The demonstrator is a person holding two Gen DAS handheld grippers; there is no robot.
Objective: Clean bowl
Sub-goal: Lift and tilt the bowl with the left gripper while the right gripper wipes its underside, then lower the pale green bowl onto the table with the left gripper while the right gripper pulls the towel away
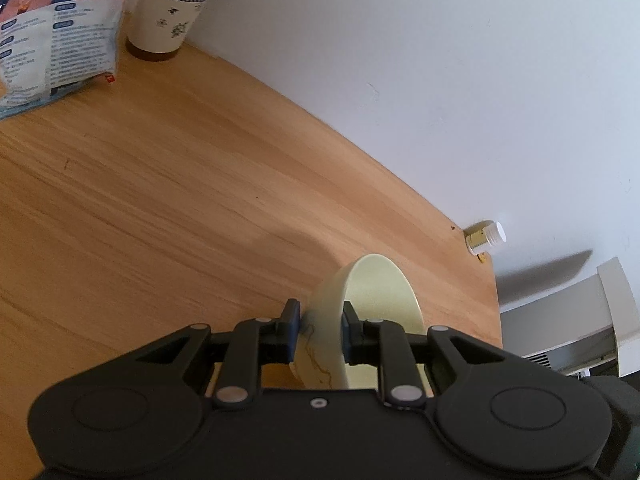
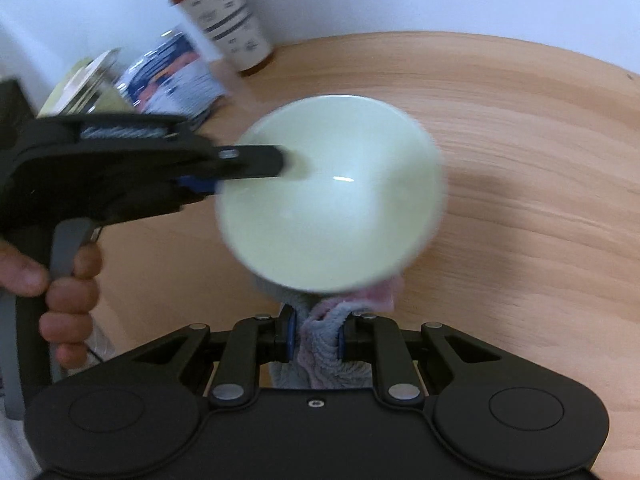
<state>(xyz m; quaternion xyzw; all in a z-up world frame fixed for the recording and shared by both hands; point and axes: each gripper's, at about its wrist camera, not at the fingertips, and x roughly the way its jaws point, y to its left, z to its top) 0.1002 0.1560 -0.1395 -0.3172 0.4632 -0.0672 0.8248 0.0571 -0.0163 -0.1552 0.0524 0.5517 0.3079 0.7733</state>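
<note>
A pale green bowl [image 1: 380, 300] is held on edge above the wooden table [image 1: 160, 200]. My left gripper [image 1: 320, 334] is shut on the bowl's rim, one finger inside and one outside. In the right wrist view the bowl [image 2: 332, 200] faces the camera, tilted, with the left gripper [image 2: 280, 164] clamping its rim from the left. My right gripper [image 2: 316, 338] is shut on a grey and pink cloth [image 2: 320, 344], just below the bowl's lower edge. The cloth bunches up behind the bowl's rim.
A patterned paper cup [image 1: 172, 4] and a blue snack bag [image 1: 52, 32] stand at the table's far left by the white wall. A small bottle [image 1: 486, 238] lies at the table's far right corner. A white appliance [image 1: 568, 320] stands beyond the table edge.
</note>
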